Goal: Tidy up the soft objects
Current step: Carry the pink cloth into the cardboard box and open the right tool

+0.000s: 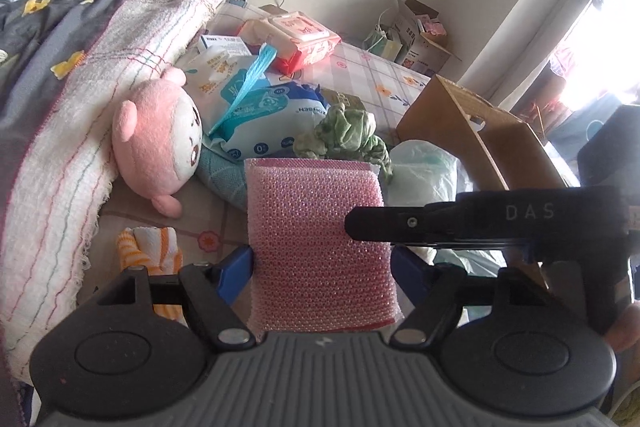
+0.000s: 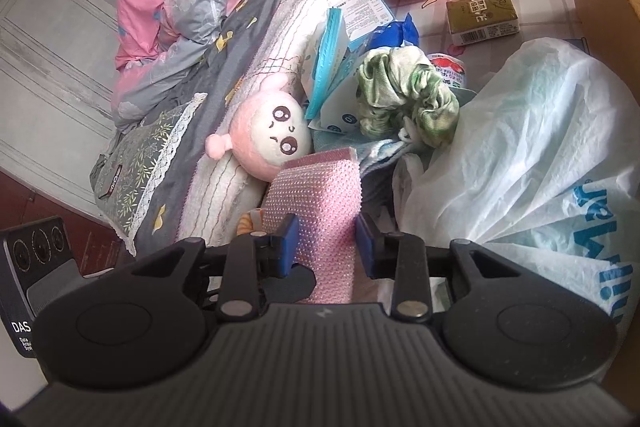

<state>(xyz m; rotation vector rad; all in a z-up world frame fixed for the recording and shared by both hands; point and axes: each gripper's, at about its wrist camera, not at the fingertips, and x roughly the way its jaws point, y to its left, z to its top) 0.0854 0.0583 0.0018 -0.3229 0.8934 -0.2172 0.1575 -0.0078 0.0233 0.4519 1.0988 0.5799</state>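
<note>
A: Sponge position?
B: Pink mesh sponge [image 1: 316, 247] is clamped between both tools above the bed: left tool [image 1: 322, 269] and right tool [image 2: 326, 245] each pinch it.
A: Legible markings?
B: "DAS" on the right tool's body; blue letters on the white bag [image 2: 540, 163], unreadable.

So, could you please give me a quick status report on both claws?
Left claw and right claw both shut on pink sponge. Sponge held above bed. Plush toy, green cloth beyond, untouched.

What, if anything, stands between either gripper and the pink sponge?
Nothing visible: the pink sponge sits directly between the left gripper pads, and between the right gripper pads too; no other object intervenes.
</note>
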